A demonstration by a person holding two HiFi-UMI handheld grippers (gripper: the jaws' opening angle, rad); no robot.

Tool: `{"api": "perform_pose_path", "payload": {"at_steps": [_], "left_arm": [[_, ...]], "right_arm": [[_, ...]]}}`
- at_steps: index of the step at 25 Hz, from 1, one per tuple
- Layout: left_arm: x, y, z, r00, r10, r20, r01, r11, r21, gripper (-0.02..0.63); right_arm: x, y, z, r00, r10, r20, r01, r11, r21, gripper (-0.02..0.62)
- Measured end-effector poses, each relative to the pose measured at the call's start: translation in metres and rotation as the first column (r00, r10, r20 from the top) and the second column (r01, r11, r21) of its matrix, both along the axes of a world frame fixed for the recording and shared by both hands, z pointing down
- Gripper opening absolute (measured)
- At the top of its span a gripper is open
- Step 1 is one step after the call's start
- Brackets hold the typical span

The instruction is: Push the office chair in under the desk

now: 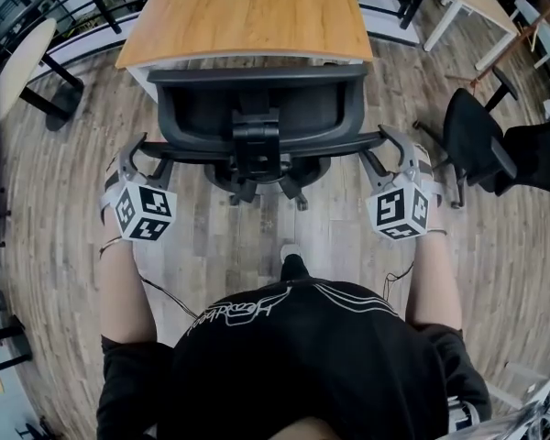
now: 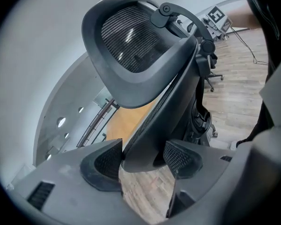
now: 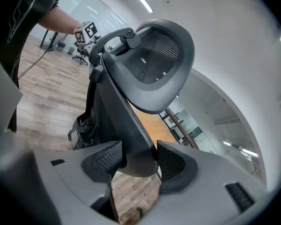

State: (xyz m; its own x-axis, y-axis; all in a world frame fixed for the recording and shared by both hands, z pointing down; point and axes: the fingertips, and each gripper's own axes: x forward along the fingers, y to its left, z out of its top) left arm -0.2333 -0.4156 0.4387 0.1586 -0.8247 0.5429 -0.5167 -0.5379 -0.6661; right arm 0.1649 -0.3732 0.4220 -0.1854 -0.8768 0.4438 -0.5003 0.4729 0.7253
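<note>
The black mesh office chair (image 1: 257,108) stands with its back toward me, its front at the edge of the wooden desk (image 1: 247,12). My left gripper (image 1: 139,151) is at the left edge of the chair back, my right gripper (image 1: 391,151) at the right edge. In the left gripper view the jaws (image 2: 143,159) are shut on the chair's back frame (image 2: 154,125), with the headrest (image 2: 131,41) above. In the right gripper view the jaws (image 3: 138,161) pinch the back frame (image 3: 131,125) below the headrest (image 3: 159,55).
A second black chair (image 1: 477,140) stands close on the right. A white table (image 1: 481,3) is at the far right, a round table (image 1: 18,58) at the far left. My foot (image 1: 293,266) is just behind the chair's wheeled base (image 1: 257,186). The floor is wood plank.
</note>
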Motion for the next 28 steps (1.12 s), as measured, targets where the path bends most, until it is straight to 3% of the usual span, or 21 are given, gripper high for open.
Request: {"api": "perform_pose_path", "payload": {"at_steps": [13, 28], "left_arm": [[0.010, -0.076, 0.002, 0.999, -0.043, 0.015, 0.044, 0.999, -0.007, 0.265], [0.009, -0.095, 0.005, 0.994, -0.078, 0.069, 0.078, 0.997, 0.008, 0.265]], "right_arm": [[0.012, -0.084, 0.000, 0.999, -0.033, -0.010, 0.033, 0.999, -0.013, 0.255], [0.012, -0.096, -0.001, 0.995, -0.096, -0.002, 0.096, 0.995, 0.002, 0.252]]}}
